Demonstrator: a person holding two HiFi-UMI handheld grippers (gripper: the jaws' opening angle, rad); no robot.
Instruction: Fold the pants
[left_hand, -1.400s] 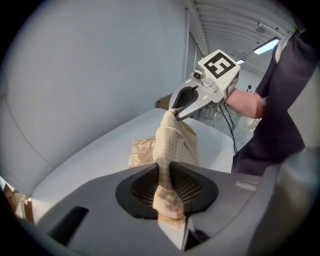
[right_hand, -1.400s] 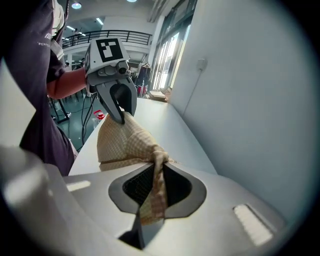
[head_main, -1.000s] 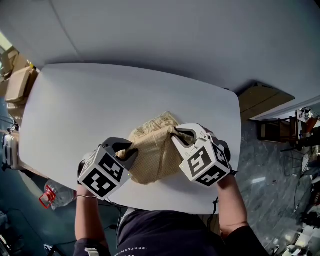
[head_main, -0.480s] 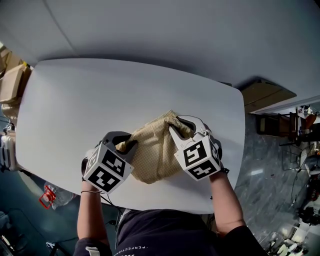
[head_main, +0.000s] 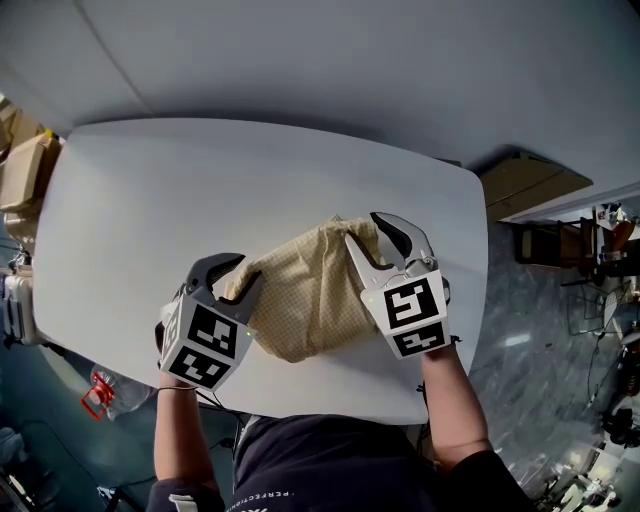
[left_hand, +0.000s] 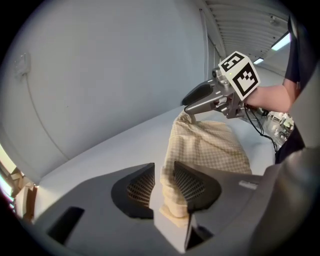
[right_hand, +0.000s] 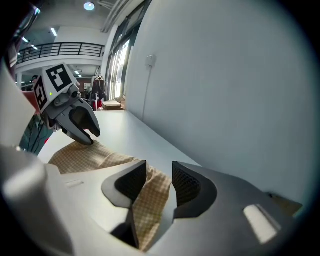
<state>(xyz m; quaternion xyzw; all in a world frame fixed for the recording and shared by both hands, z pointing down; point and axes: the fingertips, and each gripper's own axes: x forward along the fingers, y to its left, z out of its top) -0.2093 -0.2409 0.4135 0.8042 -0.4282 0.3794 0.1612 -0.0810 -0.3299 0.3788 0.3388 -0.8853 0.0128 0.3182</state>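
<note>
left gripper (head_main: 245, 268) and right gripper (head_main: 365, 228) angled down, side by side. both jaws just been opening, pants (head_main: 310, 295) loose between them.

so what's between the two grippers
The folded pants, from left gripper to right gripper, in the head view. Their jaws have just been opening, with cloth between them.

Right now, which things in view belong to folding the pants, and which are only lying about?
For the job: beige checked cloth pants; white rounded table; left tongs and right tongs, jaws just opening, cloth between them.
Lying about: brown cardboard boxes; clear plastic bottle with red end.
</note>
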